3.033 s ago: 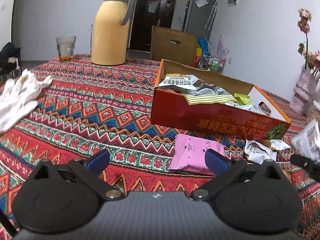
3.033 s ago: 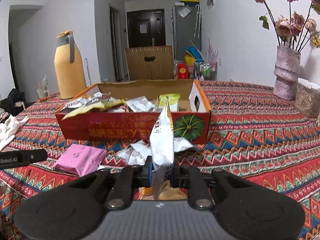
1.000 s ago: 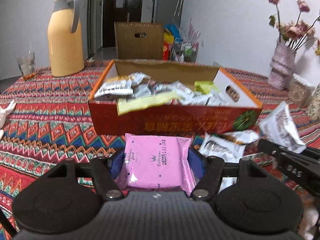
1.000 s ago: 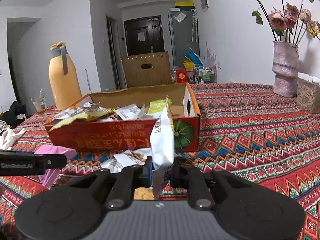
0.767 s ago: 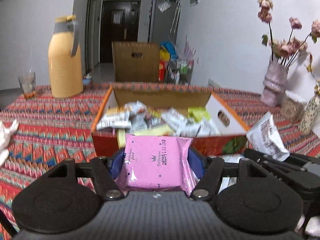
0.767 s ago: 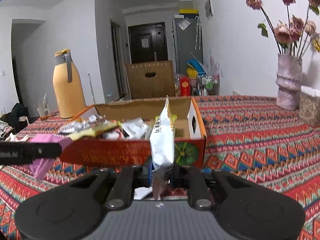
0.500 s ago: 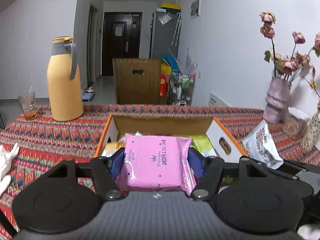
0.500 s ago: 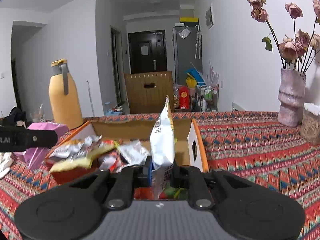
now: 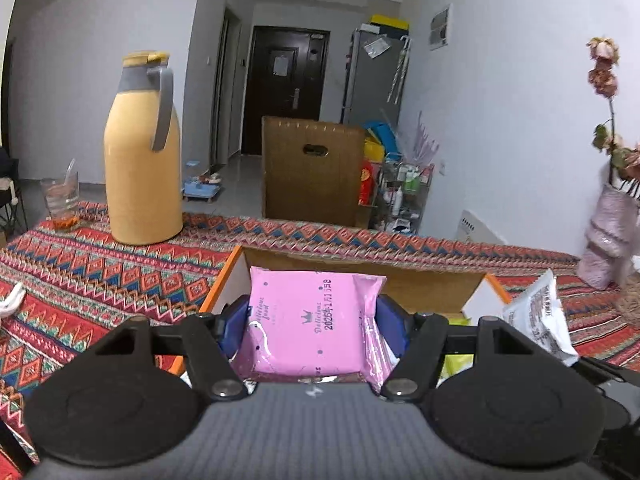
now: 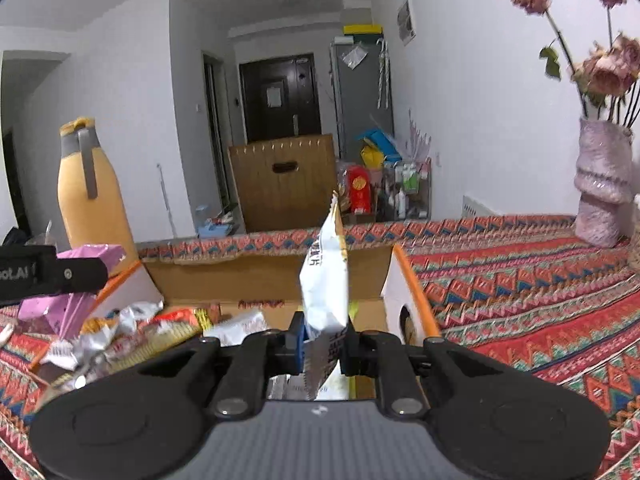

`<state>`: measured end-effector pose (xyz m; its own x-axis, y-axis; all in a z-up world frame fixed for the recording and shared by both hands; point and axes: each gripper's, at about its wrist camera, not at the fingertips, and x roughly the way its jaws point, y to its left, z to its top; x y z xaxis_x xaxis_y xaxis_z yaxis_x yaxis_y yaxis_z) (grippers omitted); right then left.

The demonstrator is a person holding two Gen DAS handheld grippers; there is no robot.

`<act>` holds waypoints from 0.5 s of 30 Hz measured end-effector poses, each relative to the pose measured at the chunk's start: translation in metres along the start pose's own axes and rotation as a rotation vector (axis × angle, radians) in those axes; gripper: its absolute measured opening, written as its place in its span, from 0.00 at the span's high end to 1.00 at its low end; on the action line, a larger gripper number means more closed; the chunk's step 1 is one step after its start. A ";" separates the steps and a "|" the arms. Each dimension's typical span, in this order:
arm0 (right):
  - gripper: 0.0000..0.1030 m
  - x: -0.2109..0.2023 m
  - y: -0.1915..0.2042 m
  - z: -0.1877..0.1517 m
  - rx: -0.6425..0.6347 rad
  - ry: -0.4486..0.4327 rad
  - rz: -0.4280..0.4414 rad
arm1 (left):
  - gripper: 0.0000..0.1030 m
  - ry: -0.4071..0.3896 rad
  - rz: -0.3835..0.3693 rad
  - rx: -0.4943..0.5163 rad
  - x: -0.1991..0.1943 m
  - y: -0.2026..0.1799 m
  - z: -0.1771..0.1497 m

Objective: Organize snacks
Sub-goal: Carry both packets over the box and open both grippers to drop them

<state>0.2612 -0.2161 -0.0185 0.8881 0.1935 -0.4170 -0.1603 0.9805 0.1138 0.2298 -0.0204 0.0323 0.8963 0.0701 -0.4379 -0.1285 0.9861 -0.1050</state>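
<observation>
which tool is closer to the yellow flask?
Left. Left tool, holding the pink pack, is on the flask side of the box; right tool is farther right.

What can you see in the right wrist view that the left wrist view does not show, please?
Only the right wrist view shows the loose snack packets heaped inside the cardboard box. Only the left wrist view shows the drinking glass beside the yellow thermos. Both show the pink packet clamped in the left tool, the white packet clamped in the right tool, and both tools above the box.
</observation>
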 end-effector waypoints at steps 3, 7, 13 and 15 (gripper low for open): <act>0.85 0.007 0.002 -0.005 -0.016 0.017 0.010 | 0.34 0.028 0.003 0.001 0.011 0.006 -0.005; 0.85 0.013 0.009 -0.012 -0.037 0.033 0.012 | 0.34 0.050 0.000 0.000 0.017 0.009 -0.010; 0.79 0.009 0.011 -0.014 -0.052 0.036 0.019 | 0.23 0.046 0.000 -0.003 0.012 0.010 -0.014; 0.49 0.004 0.011 -0.014 -0.053 0.030 0.020 | 0.14 0.024 0.003 -0.007 0.006 0.011 -0.013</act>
<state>0.2573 -0.2040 -0.0320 0.8712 0.2134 -0.4421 -0.2011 0.9767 0.0752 0.2286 -0.0107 0.0168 0.8856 0.0693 -0.4593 -0.1339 0.9849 -0.1095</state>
